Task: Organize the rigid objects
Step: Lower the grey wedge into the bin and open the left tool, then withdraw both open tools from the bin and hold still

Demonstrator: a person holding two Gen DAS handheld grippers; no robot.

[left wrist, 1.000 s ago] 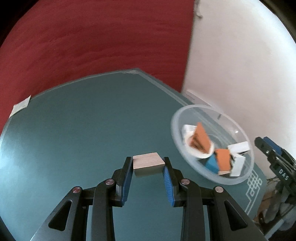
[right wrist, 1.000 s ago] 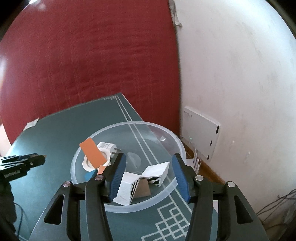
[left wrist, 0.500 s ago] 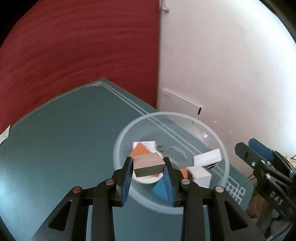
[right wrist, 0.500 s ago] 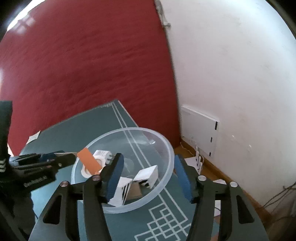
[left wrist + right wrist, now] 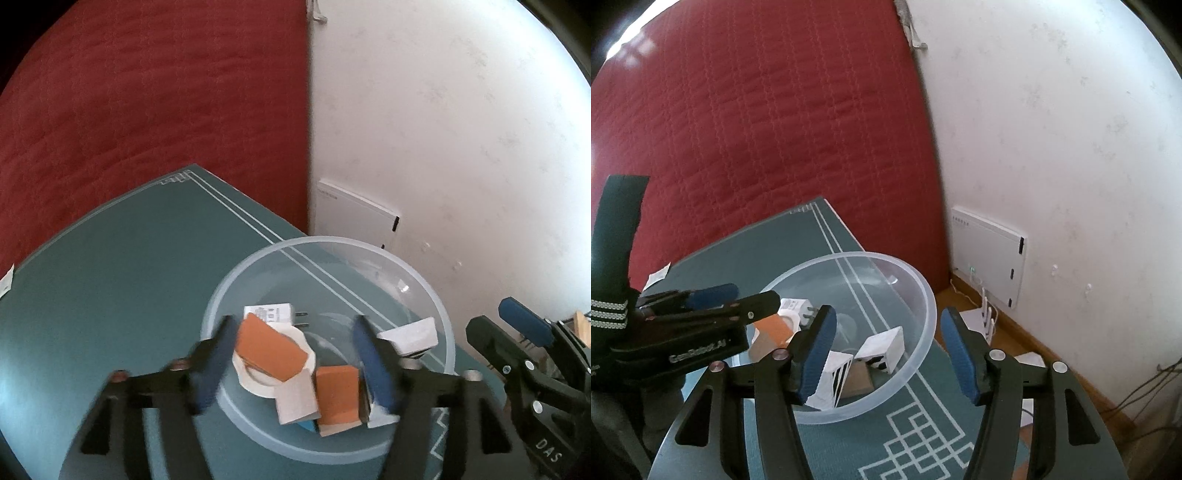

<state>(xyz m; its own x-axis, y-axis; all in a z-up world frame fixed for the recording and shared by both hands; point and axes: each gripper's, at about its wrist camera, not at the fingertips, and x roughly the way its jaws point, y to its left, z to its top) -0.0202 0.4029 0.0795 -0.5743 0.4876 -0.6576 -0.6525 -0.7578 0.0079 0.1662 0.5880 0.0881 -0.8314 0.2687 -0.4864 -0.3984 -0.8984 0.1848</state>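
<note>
Left wrist view: my left gripper (image 5: 291,325) hangs over the clear bowl (image 5: 332,240), which stands at the corner of the green table (image 5: 110,277). The jaws have just been opening and are blurred, wide apart, pressing on nothing. The pale wooden block (image 5: 295,402) lies released in the bowl, below and between my two fingers, at the near side. It leans on the orange-topped block (image 5: 338,397) just beside it, w/ its long axis pointing approx. away from me. The right gripper (image 5: 493,317) waits at the bowl's right side. Right wrist view: my right gripper (image 5: 886,315) hovers over the near rim of the bowl (image 5: 931,302). Its jaws have been opening a little and stand apart, w/ nothing held. The left gripper (image 5: 755,293) reaches in from the left above the bowl. The wooden block I cannot make out here, prob. hidden behind the fingers. I judge the left hand is the nearer one to the block, and its next move is only to back out w/o touching the rim.
</note>
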